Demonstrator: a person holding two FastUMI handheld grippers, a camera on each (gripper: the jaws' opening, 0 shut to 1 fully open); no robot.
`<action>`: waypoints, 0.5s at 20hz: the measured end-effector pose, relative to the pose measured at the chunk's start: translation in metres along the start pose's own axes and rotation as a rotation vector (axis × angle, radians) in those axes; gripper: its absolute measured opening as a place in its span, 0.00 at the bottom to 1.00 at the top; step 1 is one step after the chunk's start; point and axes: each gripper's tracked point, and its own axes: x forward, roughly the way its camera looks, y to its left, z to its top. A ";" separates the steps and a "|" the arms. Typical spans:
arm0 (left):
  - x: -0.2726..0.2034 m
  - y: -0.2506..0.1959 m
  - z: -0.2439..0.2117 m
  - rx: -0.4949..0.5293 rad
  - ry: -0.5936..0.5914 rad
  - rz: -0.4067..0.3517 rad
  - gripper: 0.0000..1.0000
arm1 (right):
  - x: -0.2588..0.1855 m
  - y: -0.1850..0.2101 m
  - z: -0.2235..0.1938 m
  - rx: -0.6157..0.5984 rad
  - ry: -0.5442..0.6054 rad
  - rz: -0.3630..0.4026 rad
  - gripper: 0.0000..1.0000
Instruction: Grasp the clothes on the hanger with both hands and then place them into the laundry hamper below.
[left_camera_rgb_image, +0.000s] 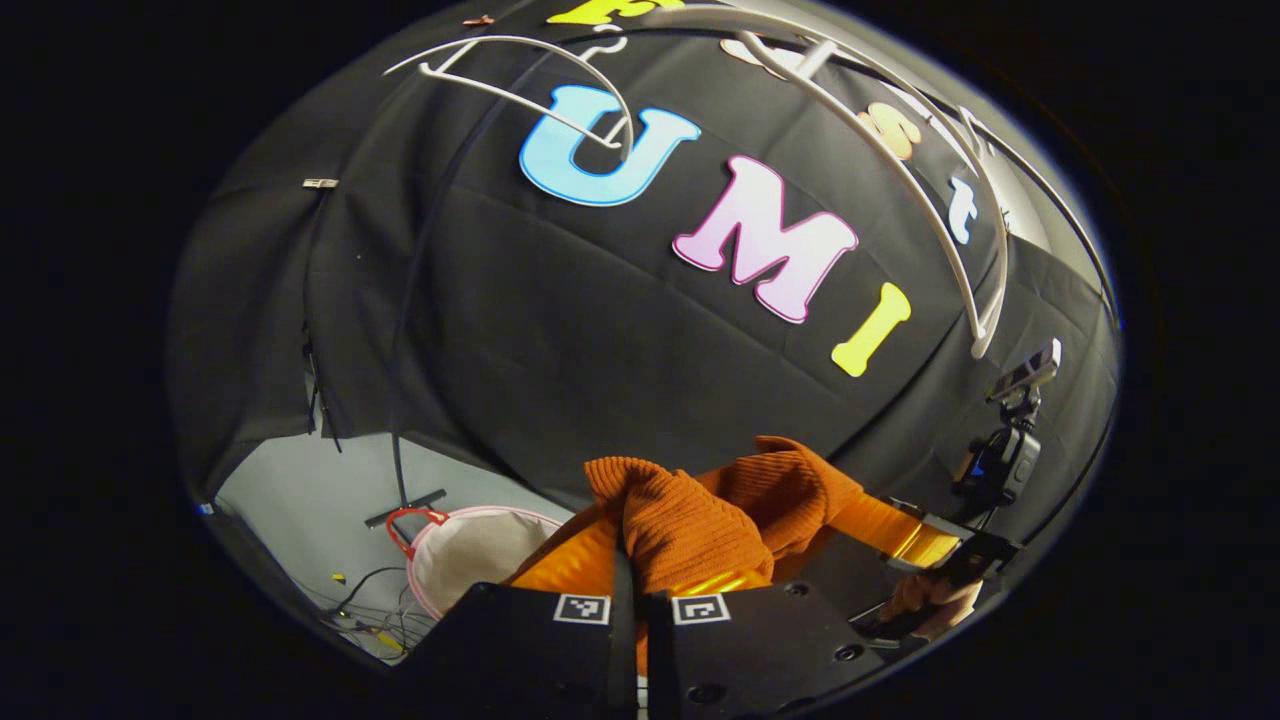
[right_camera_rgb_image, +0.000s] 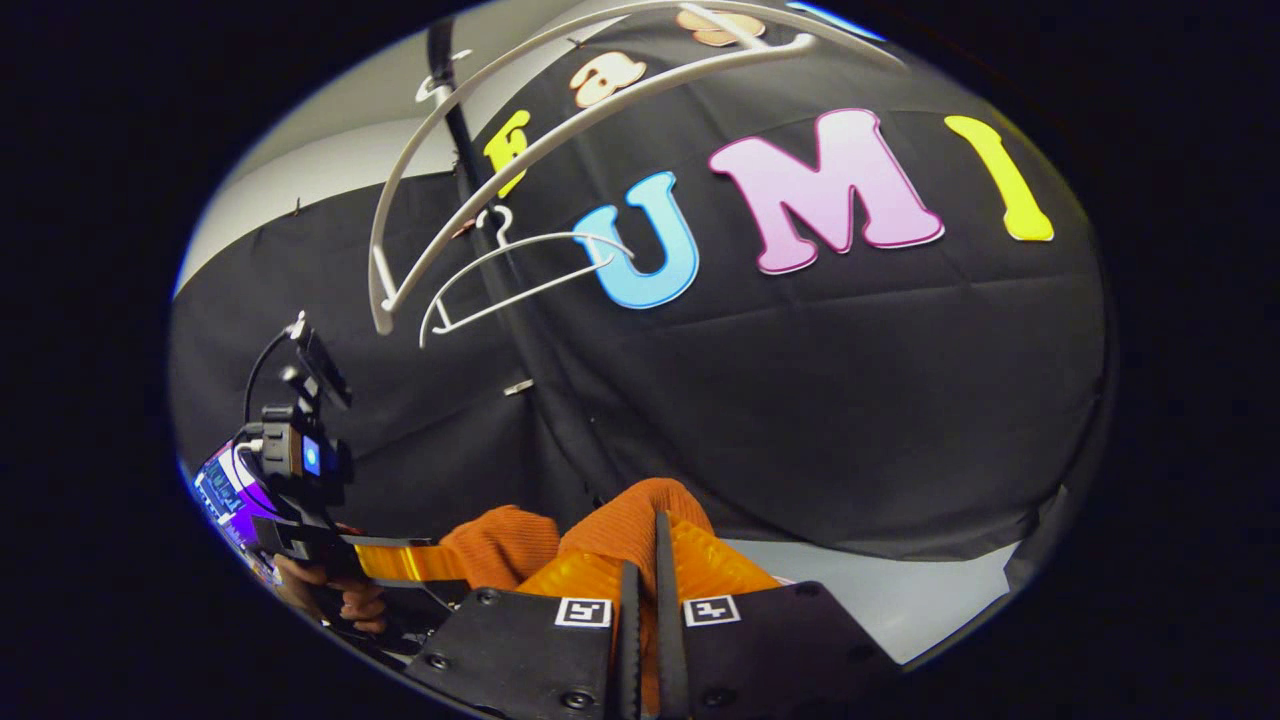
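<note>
Risk: garment could miss the laundry hamper (left_camera_rgb_image: 470, 570) at lower left of the left gripper view, since it sits well off to the side; one-sided slip would let it sag; orange ribbed knit garment (left_camera_rgb_image: 700, 510), bunched, off the white hanger (left_camera_rgb_image: 520, 95); left hand-held gripper (left_camera_rgb_image: 630, 600) and right hand-held gripper (right_camera_rgb_image: 645, 590) each clamped on it, lower centre.

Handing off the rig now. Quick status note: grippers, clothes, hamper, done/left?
Left hand-held gripper: shut on the orange knit.
Right hand-held gripper: shut on the same knit.
Hanger hangs bare on the rack, so the knit is off it.
Hamper sits on the floor below, seen in the left gripper view.
Left: lower the knit into the hamper, open both grippers.
</note>
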 end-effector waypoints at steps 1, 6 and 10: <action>0.004 -0.005 0.001 0.007 -0.002 0.001 0.08 | 0.003 0.010 -0.005 -0.023 0.010 0.010 0.12; 0.027 -0.001 0.006 0.103 -0.004 0.061 0.08 | 0.020 0.011 -0.015 -0.131 0.042 -0.017 0.10; 0.043 0.018 -0.016 0.069 0.069 0.110 0.13 | 0.022 -0.026 -0.035 -0.155 0.123 -0.118 0.31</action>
